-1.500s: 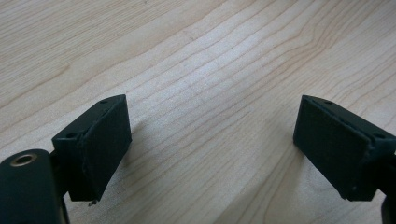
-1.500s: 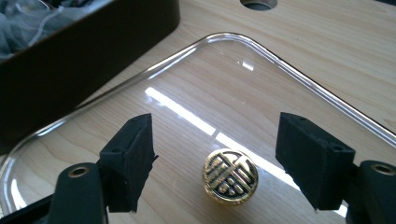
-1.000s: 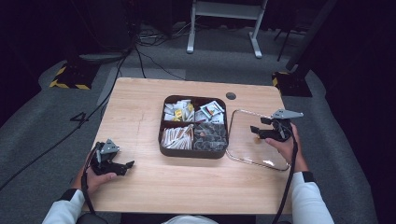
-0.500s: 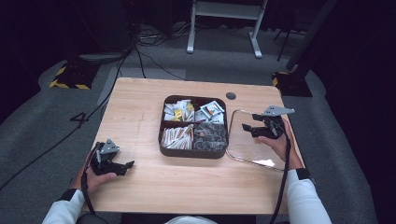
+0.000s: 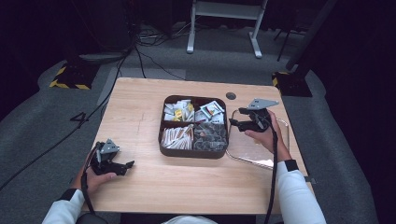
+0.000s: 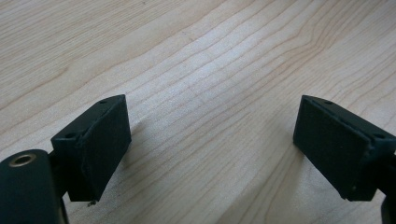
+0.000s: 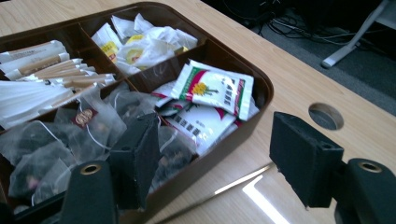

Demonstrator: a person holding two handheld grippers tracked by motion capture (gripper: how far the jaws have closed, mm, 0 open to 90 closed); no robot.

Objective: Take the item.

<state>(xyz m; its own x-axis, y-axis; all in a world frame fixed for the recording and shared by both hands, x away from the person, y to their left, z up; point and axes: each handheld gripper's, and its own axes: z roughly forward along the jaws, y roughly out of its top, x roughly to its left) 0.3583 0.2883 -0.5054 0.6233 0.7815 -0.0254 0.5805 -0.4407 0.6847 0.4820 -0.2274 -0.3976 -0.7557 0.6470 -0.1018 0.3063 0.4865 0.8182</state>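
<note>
Right hand raised over the table's right side, forearm running up from the bottom edge, white sleeve to the wrist. Right gripper points left at the brown tray, held just beside its right wall and above the clear lid lying flat on the wood. Jaws spread wide, nothing between them. In the right gripper view its left jaw stands over the tray's tea-bag compartment, its right jaw outside the rim above the table; sachets with red-green print lie in the compartment behind.

Tray has 4 compartments, centre of table, slightly right.

Left hand rests low at the near-left corner, well apart from the tray. Left gripper points right, close over bare wood, jaws wide apart and empty.
</note>
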